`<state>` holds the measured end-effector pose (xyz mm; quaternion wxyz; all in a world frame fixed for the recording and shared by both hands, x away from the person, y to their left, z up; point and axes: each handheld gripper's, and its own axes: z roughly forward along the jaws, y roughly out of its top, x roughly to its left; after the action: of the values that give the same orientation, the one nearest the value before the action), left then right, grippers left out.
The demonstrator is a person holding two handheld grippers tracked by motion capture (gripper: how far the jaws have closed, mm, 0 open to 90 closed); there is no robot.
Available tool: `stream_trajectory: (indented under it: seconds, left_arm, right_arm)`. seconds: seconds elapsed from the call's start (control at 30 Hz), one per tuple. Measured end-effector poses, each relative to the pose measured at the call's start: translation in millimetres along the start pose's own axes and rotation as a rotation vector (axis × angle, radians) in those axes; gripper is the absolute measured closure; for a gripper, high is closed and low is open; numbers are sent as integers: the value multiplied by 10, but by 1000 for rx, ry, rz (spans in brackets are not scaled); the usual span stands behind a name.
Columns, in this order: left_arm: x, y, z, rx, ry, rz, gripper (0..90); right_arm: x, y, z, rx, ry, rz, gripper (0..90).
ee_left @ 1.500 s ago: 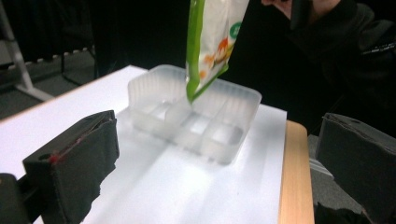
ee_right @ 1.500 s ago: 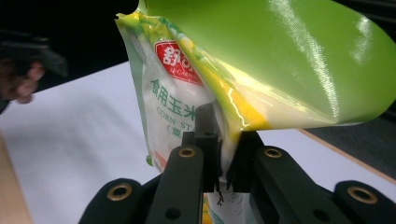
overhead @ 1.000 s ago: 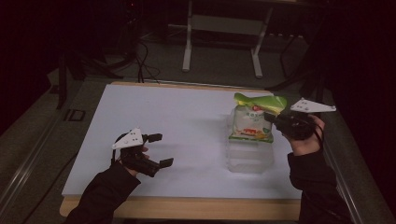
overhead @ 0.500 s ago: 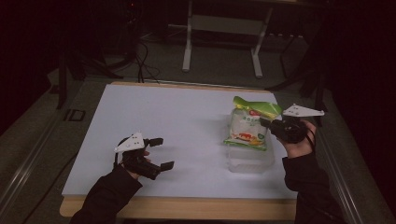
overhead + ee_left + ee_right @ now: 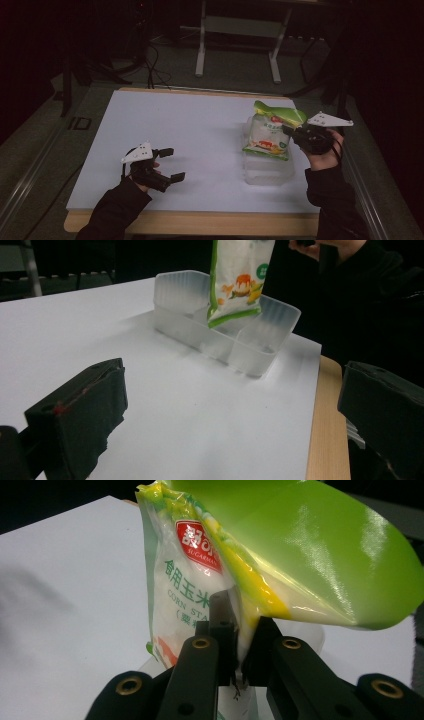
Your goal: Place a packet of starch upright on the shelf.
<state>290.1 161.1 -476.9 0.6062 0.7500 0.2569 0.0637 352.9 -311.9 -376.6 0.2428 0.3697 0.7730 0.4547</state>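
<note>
Surface [image 5: 200, 135] first, a broad white sheet on a wood-edged top, bare across its middle and left; beyond its far edge a dark floor with a grey metal stand [image 5: 237, 45] and loose cables [image 5: 150, 60], well apart from the work; on the right part of the surface sits a clear plastic container [image 5: 267, 170], a shallow frosted tray split into compartments, and in the left gripper view none of the visible compartments holds anything; above it hangs the pouch [image 5: 267, 135], a white bag of corn starch with a red label near the top, Chinese lettering, a printed picture in orange and yellow low on its front and a green band along its bottom edge; its glossy green top flap bends over to one side; its lower edge dips at the container's near compartments, though whether it touches the tray I cannot tell; the right gripper [image 5: 240, 645] is clamped on the pouch just under the flap, jaws pressed together on the film; the left gripper [image 5: 170, 164] rests low near the front left of the surface, jaws wide apart and holding nothing, well apart from the container.
</note>
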Motion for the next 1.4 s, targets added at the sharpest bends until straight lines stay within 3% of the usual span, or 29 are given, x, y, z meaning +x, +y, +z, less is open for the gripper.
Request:
stream_trajectory:
  seconds: [0.4,0.57,0.63,0.77,0.93,1.13,1.23,1.33,1.37,1.4]
  left_arm:
    - [-3,-25,10,7,-13,-6,0]
    - [-4,-30,13,11,-15,-4,1]
    - [-1,-32,9,8,-16,-6,0]
    - [12,-54,1,9,-12,-11,0]
    - [31,-76,-2,8,-11,-20,0]
    - [25,-69,8,7,-15,-17,0]
    - [31,-75,-5,4,-14,-16,0]
    - [45,-90,-11,0,-8,-13,0]
    - [46,-95,-10,-2,-8,-16,1]
    - [46,-98,-8,-4,-9,-18,1]
  right_arm:
    - [88,67,-57,2,-69,-35,859]
    - [144,54,7,41,-109,-73,859]
    - [151,10,77,59,-103,-79,859]
    - [131,-173,253,108,-73,-54,859]
    - [47,-435,299,94,-40,10,859]
    - [-16,-484,287,98,-34,30,851]
    - [-6,-472,269,99,-32,36,817]
    - [-6,-450,182,66,-34,70,674]
    - [-2,-444,120,50,-39,80,568]
    - [4,-442,91,46,-42,79,517]
